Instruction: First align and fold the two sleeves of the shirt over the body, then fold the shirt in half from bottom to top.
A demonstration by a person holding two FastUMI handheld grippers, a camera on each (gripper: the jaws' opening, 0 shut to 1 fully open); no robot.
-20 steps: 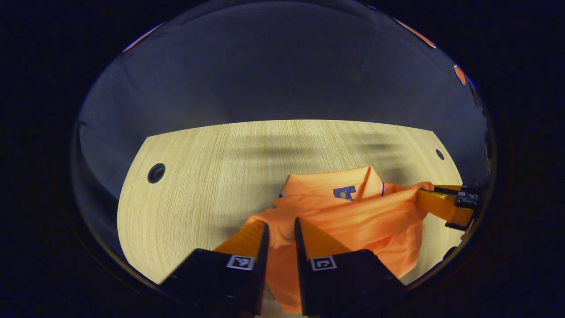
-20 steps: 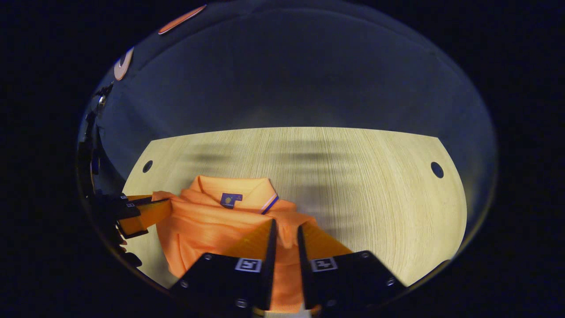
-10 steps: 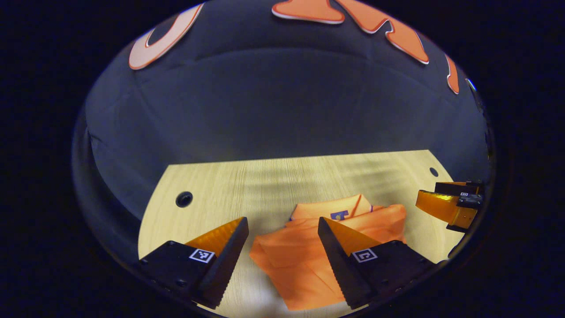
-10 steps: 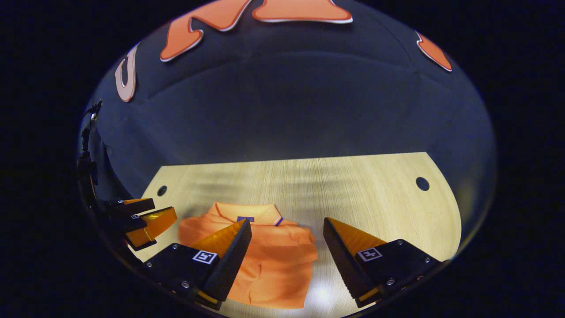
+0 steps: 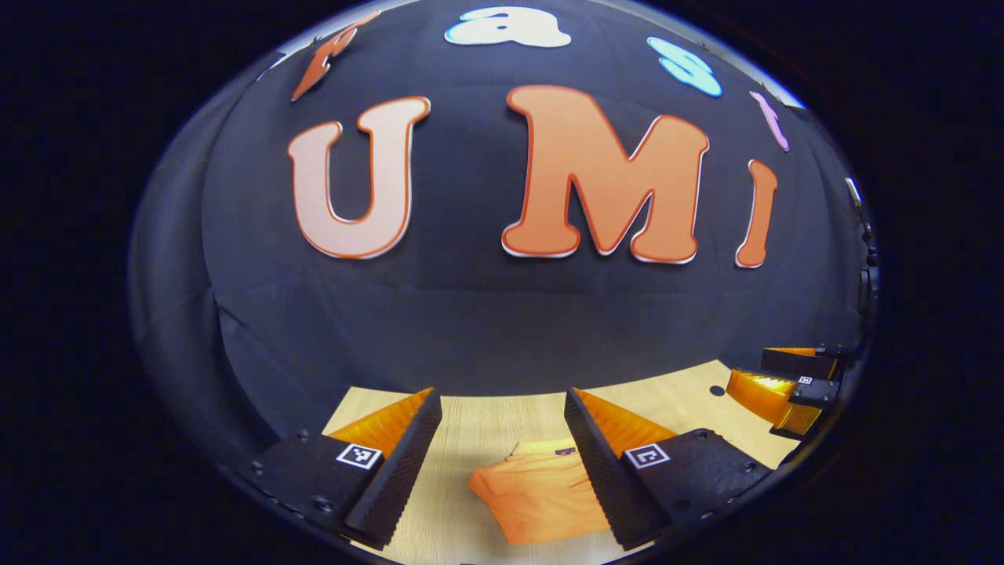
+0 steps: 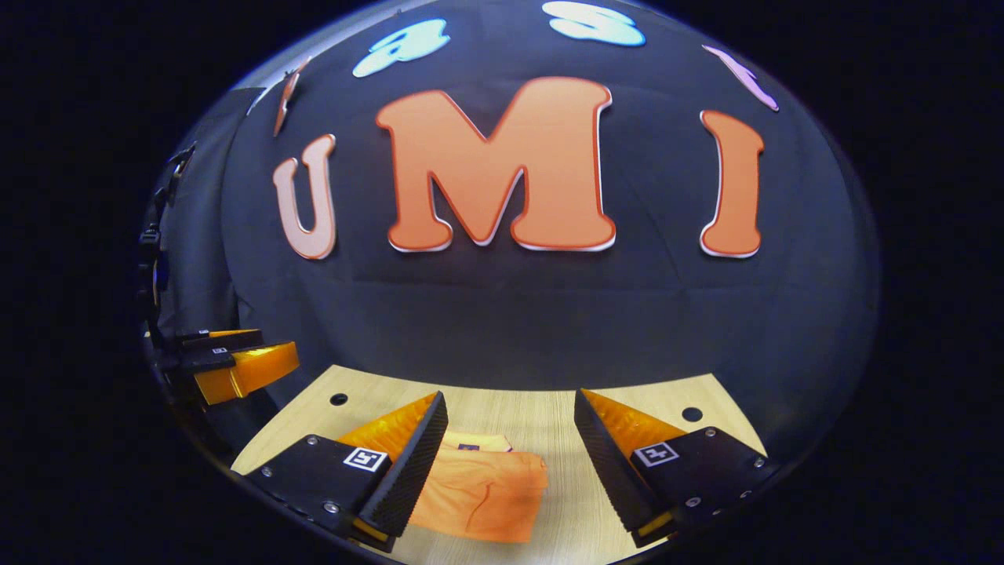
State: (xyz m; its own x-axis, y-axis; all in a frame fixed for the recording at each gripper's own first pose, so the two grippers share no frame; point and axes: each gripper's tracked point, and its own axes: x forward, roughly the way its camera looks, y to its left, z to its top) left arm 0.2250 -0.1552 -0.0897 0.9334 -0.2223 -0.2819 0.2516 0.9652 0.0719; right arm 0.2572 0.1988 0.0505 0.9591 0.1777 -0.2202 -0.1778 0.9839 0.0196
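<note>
Shirt orange, folded into a compact rectangle, flat on the wooden desk, collar end on the far side. In the left gripper view it lies below and between the left claw, fingers spread wide, holding nothing. Right claw equally wide, raised above the shirt, not touching. Each claw also appears at the side edge of the other's view. Small round holes in desk near far edge. Black cloth wall behind.
</note>
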